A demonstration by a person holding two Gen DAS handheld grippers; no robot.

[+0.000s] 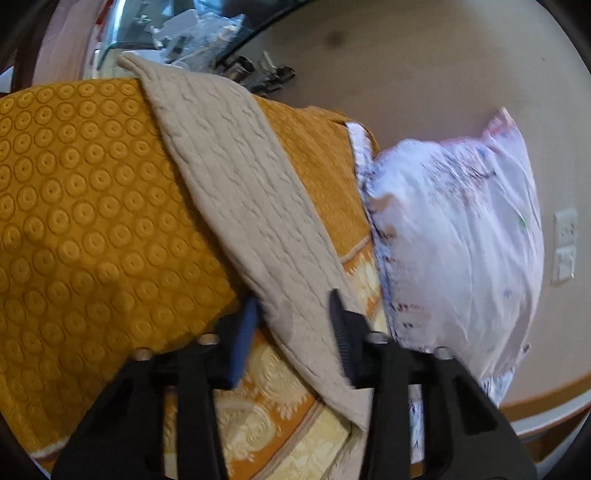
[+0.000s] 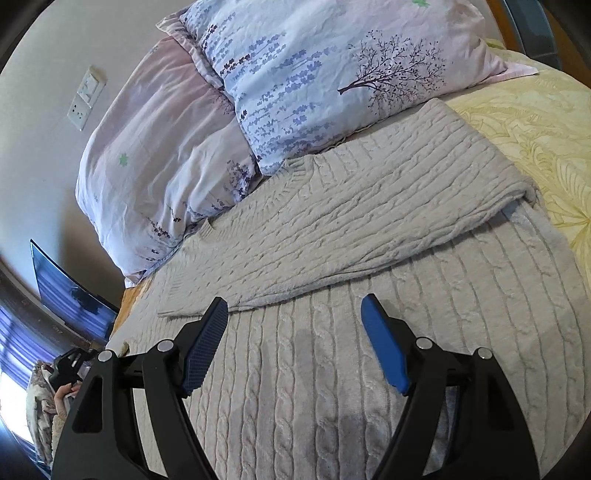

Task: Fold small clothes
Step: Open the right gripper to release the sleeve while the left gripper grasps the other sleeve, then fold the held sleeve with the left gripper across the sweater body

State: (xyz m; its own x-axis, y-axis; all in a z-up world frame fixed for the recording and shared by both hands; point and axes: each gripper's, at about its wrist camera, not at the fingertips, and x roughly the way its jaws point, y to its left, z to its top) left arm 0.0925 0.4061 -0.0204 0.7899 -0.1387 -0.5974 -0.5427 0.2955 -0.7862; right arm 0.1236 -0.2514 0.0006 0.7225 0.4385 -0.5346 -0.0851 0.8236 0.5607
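A beige cable-knit sweater (image 2: 332,229) lies spread on the bed, one sleeve folded across its chest. In the left wrist view its other sleeve (image 1: 236,177) runs as a long band over the orange bedspread (image 1: 81,206) and passes between my fingers. My left gripper (image 1: 293,297) is shut on this sleeve, with the blue pad (image 1: 243,339) against one edge and the black finger against the other. My right gripper (image 2: 294,299) hovers open just above the sweater's body, with nothing between its blue pads.
Two pale floral pillows (image 2: 317,74) lean at the head of the bed by the wall; one pillow (image 1: 454,236) shows beside the sleeve. A yellow patterned cover (image 2: 535,129) lies to the right. Wall sockets (image 2: 86,98) and a cluttered glass table (image 1: 177,33) stand beyond.
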